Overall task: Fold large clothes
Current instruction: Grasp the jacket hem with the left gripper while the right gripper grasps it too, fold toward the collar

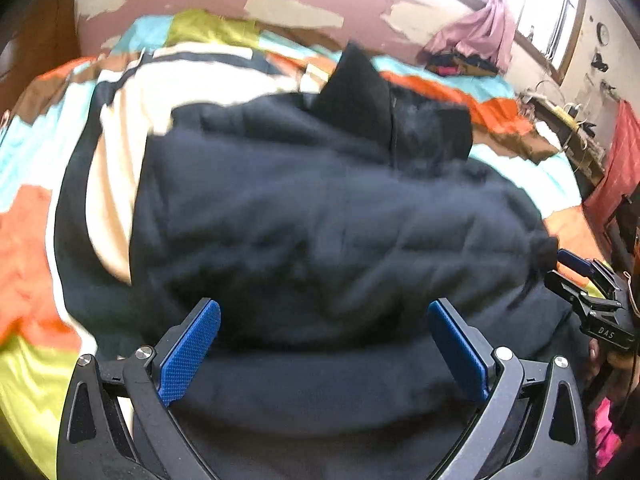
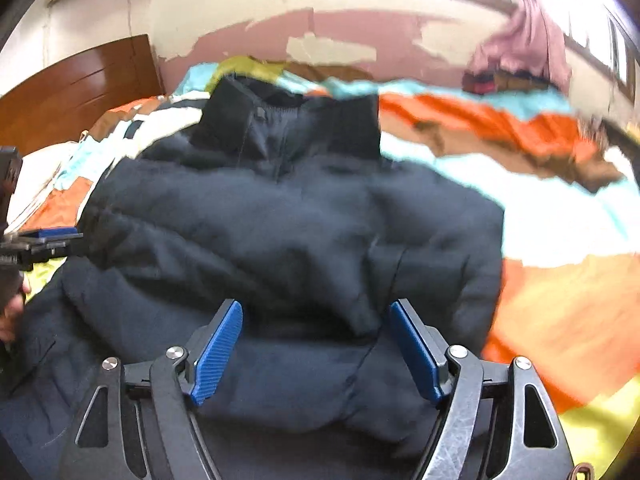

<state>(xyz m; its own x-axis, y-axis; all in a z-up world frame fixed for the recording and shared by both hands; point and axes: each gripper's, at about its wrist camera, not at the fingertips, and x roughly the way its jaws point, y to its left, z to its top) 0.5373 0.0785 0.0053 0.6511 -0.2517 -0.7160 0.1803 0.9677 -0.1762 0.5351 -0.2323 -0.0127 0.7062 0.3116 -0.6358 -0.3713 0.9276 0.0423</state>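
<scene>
A dark navy puffer jacket [image 1: 320,216] lies on the bed, collar away from me; it also fills the right wrist view [image 2: 288,232]. My left gripper [image 1: 324,344] is open, its blue pads [image 1: 190,352] spread over the jacket's near hem, holding nothing. My right gripper [image 2: 316,348] is open over the near hem, its blue pads [image 2: 218,350] apart. The right gripper shows at the right edge of the left wrist view [image 1: 588,284]; the left gripper shows at the left edge of the right wrist view [image 2: 36,240].
A cream and navy garment [image 1: 132,120] lies under the jacket on the left. The bed has a bright patchwork cover [image 2: 540,208] and a wooden headboard [image 2: 76,88]. A pink cloth [image 1: 480,28] hangs by the window. A cluttered desk [image 1: 568,128] stands at the right.
</scene>
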